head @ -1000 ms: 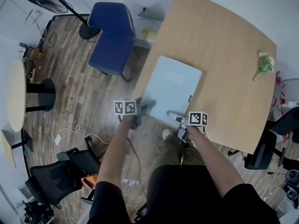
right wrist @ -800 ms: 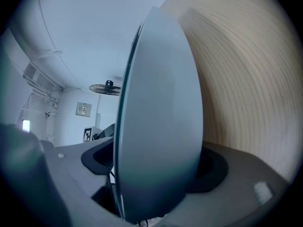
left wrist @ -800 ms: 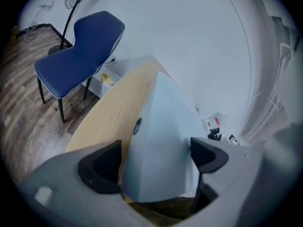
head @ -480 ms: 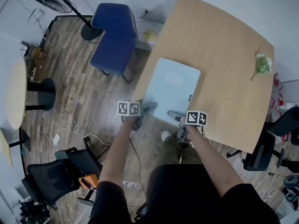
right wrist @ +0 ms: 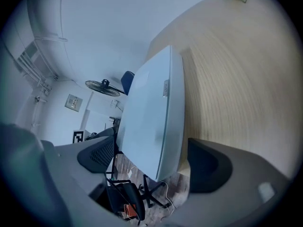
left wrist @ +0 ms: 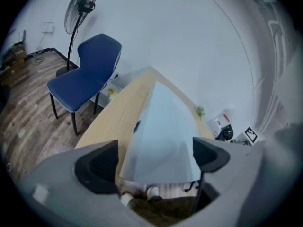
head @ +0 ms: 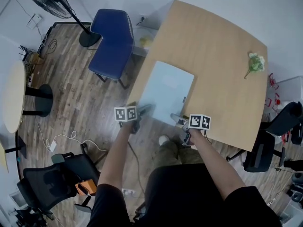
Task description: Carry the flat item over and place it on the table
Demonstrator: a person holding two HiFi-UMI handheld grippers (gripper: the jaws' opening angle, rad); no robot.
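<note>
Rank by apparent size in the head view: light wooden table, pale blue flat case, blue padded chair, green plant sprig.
1. light wooden table
2-3. blue padded chair and pale blue flat case: too alike to rank; the chair stands farther off.
4. green plant sprig

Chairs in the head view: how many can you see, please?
3: a blue chair left of the table, a black office chair at lower left, another black chair at right; more may be hidden.

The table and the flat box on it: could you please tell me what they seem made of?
Table: probably wood or wood-look laminate, matte; tan with fine grain lines. Box: likely smooth plastic or coated card; pale blue-grey, faint sheen.
</note>
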